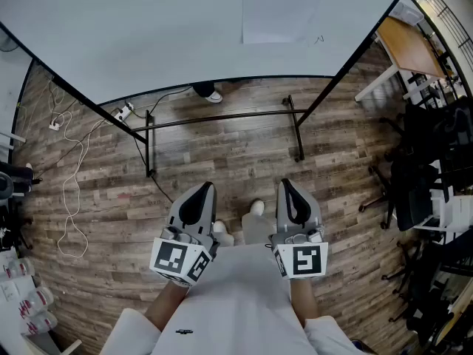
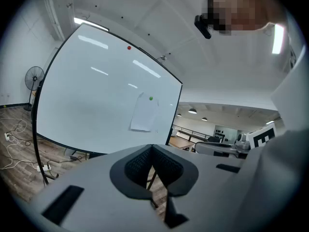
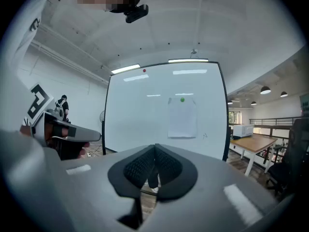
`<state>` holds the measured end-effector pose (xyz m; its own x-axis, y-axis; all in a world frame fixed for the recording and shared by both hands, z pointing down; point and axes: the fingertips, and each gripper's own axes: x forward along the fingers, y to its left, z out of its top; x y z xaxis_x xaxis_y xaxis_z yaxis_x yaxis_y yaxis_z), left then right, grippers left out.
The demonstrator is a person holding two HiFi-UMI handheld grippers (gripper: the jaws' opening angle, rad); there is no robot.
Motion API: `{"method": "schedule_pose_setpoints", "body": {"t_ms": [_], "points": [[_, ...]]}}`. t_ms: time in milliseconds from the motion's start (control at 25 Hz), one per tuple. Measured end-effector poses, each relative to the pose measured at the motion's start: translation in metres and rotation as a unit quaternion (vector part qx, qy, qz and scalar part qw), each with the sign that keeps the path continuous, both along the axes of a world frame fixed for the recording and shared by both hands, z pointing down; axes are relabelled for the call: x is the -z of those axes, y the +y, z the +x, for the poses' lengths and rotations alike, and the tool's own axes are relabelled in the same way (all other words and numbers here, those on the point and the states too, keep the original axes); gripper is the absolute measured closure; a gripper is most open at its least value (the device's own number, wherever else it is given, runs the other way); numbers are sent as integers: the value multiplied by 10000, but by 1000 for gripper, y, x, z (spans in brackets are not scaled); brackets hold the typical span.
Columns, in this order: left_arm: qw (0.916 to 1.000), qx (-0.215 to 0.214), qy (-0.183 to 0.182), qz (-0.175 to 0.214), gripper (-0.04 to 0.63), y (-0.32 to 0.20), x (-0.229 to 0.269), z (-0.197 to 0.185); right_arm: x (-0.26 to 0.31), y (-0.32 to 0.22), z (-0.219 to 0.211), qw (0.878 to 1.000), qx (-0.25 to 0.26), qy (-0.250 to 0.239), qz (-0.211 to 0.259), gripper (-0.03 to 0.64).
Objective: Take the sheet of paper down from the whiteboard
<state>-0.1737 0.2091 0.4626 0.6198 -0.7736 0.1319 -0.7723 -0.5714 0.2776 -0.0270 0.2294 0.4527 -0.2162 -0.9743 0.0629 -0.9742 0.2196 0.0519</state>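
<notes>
Both left tongs [image 1: 205, 191] and right tongs [image 1: 287, 187] hung shut and empty in the head view, well short of the whiteboard [image 1: 148, 35]. Left gripper view showed the sheet of paper [image 2: 144, 114] under a green magnet [image 2: 150, 98]. Right gripper view faced it squarely; you needed to step closer, then open.

Whiteboard [image 1: 148, 35]: white, blk frame
Sheet of paper [image 1: 281, 9]: plain white
Magnet on sheet [image 3: 182, 99]: green
Magnet at board top [image 3: 144, 70]: red
Left gripper [image 2: 151, 146]: grey body, blk pads [image 2: 137, 166] w/ fine grid texture
Right gripper [image 3: 155, 146]: same grey/blk
Marker cubes [image 1: 179, 259]: blk squares on white
Floor [image 1: 222, 154]: brown wood planks
Table [image 1: 410, 46]: orange-brown top, white legs
Cables [image 1: 70, 191]: white
</notes>
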Motion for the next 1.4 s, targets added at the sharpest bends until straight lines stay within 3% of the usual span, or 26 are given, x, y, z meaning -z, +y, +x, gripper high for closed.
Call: {"method": "schedule_pose_setpoints", "body": {"t_ms": [280,1040,1400], "points": [[9998,161,90,-2,589,10,12,6,8,6,8,9998,162,-90,-26,606],[9993,340,-144,-38,589,-16,-5,115,-12,-22,128,9994,305,-173,73,606],[9992,387,-132,-42,588,-45,1,137,-19,-45,147,9985,370,-398,20,606]]}}
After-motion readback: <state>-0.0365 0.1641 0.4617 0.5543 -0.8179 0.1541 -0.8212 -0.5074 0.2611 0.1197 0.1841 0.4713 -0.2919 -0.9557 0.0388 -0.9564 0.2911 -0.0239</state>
